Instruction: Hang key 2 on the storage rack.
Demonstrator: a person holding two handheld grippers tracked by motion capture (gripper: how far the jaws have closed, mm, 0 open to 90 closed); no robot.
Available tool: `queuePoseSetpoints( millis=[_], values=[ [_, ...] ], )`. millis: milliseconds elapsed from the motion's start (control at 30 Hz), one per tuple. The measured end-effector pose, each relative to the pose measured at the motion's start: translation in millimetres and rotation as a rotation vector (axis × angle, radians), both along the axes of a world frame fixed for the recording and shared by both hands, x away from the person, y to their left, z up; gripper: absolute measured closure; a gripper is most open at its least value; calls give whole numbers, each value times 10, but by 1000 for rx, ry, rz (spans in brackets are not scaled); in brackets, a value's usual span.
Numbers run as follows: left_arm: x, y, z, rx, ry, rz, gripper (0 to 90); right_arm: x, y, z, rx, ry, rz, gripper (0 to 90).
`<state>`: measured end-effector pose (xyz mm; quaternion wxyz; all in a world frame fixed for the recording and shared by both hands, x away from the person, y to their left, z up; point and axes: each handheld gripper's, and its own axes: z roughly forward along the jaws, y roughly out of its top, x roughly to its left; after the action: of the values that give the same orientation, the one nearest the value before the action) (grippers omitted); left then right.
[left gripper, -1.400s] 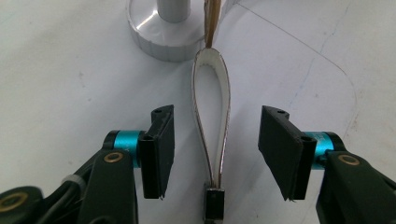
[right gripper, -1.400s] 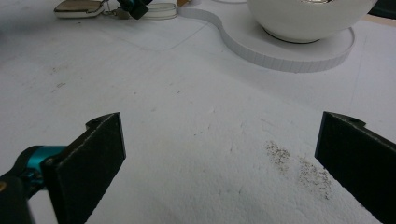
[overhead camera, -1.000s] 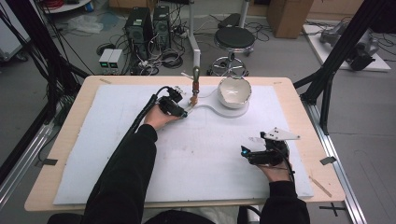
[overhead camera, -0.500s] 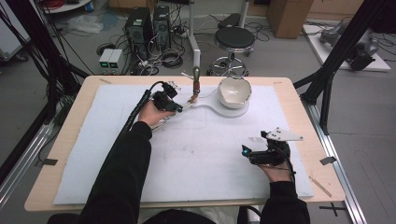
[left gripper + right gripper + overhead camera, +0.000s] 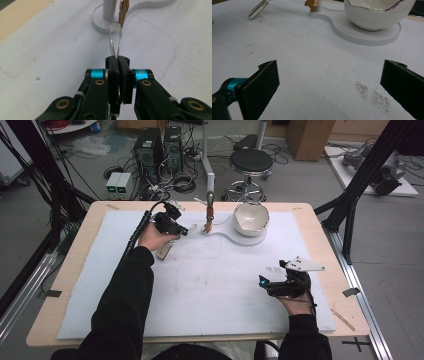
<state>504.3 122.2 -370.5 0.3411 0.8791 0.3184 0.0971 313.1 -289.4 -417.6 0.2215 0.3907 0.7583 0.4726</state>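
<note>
Clamping a spoon (image 5: 115, 40) in the left gripper (image 5: 117, 60), near the stand (image 5: 105, 20). Resting on the mat (image 5: 225, 285) with the right gripper (image 5: 329, 82), jaws wide apart, facing the bowl (image 5: 374, 12).

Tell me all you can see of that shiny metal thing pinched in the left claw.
It looks like a spoon of polished silver metal: a slim handle widening to a rounded, mirror-bright end. The left gripper has its black jaws shut on the handle, holding the spoon clear of the white mat, its free end pointing toward a grey post on a white base, where a small brown-gold piece hangs just beyond its tip. Whether they touch cannot be told. In the high view the spoon juts from the gripper toward that stand.
</note>
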Motion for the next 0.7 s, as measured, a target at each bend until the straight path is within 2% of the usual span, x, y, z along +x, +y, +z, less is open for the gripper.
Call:
queuePoseSetpoints(
  millis=[67,100,167,333,400,533,567,600,700],
  values=[
    [-9,48,55,-9,-8,4,867,3,-2,0,-1,-5,1,12],
    [-17,83,91,-30,-3,7,867,3,-2,0,-2,-5,1,12],
    [-35,119,137,-28,-14,14,867,0,1,0,0,-1,1,12],
    [-59,239,287,-85,-54,53,867,-3,7,0,-3,-1,3,12],
    [-63,299,365,-118,-90,79,867,-6,11,1,-2,0,3,11],
    [-37,391,479,-137,-155,159,867,-2,12,0,-9,-4,3,11],
    [-21,413,509,-154,-164,176,867,0,12,-1,-9,-5,1,11],
    [0,436,545,-189,-171,191,867,1,11,-2,-7,-5,0,11],
    [37,465,634,-259,-180,210,867,0,13,-2,-10,-4,-1,11]
  ],
)
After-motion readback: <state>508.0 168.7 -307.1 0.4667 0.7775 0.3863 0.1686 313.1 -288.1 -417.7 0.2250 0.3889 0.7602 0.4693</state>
